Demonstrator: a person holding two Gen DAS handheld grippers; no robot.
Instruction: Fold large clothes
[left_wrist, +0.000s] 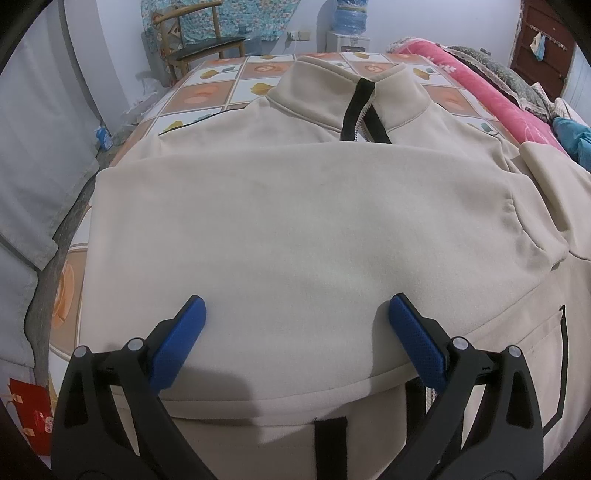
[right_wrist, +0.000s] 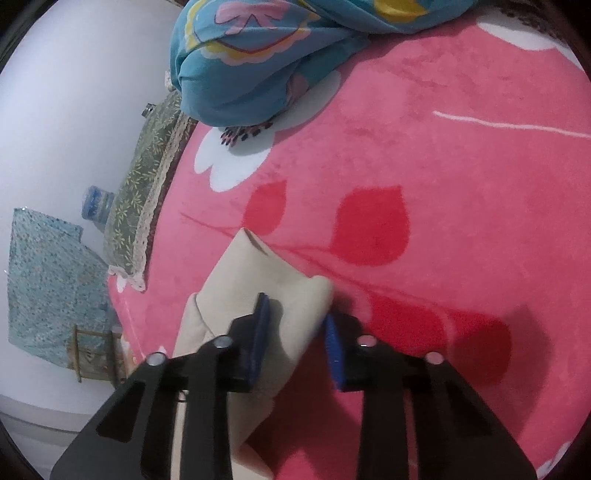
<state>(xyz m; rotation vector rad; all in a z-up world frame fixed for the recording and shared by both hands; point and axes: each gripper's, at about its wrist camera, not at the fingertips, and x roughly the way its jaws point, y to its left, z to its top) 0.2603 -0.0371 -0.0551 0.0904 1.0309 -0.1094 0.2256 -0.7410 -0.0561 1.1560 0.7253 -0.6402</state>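
While the right gripper is tipped down over the pink blanket, its blue pads are seen narrowed onto the cream sleeve cuff, which is pinched between them (the fabric bunches at the far pad). The cuff lies on the blanket, with the sleeve trailing back under the gripper. Beyond the cuff, a blue patterned cloth is heaped on the blanket, and a green pillow is set along the blanket's left edge.

Over on the other side, the left gripper is held spread wide, nothing clamped, its pads hovering above the cream jacket. The jacket is laid flat on the tiled-pattern sheet, one sleeve folded across its chest, collar and black zipper at the far end. Past the jacket's collar, a wooden chair and a water bottle are visible.
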